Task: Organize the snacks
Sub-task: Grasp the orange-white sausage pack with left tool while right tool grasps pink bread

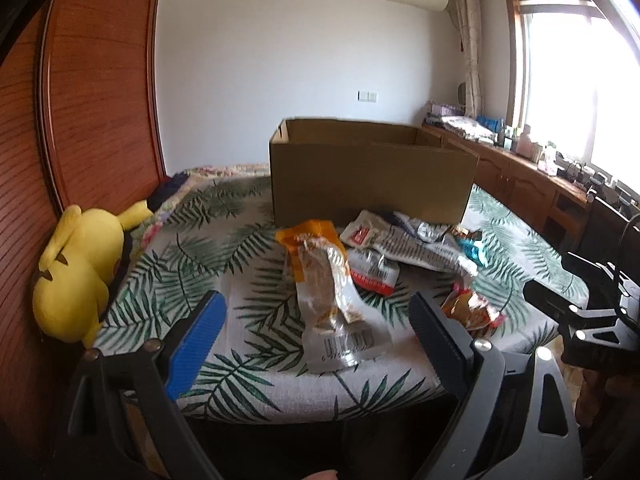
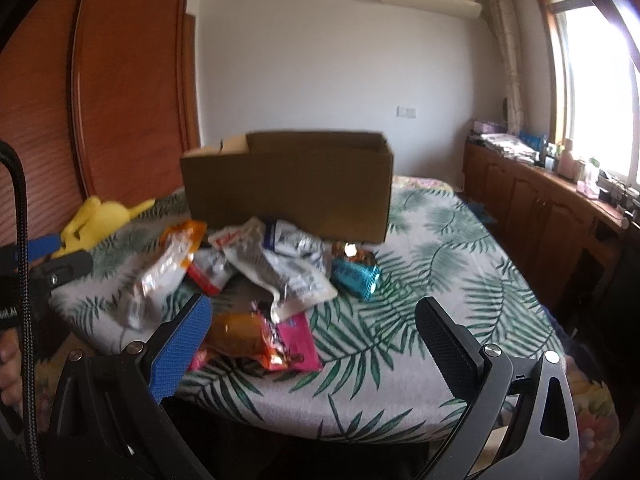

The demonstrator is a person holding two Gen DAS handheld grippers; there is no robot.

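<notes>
Cardboard: one box (image 1: 372, 176), one yellow plush (image 1: 76, 276).

Snack packets (image 2: 260, 276) heaped before open cardboard box (image 2: 288, 184), leaf-print cloth (image 2: 432, 280) (right gripper (image 2: 316, 344) jaws spread, empty)

Home bedroom: bed (image 1: 224, 264), wardrobe (image 1: 100, 80), curtains (image 1: 470, 40).

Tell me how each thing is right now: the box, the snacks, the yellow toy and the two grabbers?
Cardboard box: upright on the bed, top open.
Snack packets: loose pile in front of the box, none held.
Clear orange packet: lying flat, nearest the left gripper.
Yellow plush toy: slumped beside the wooden headboard.
Left gripper: fingers open, holding nothing.
Right gripper: fingers open, holding nothing.
</notes>
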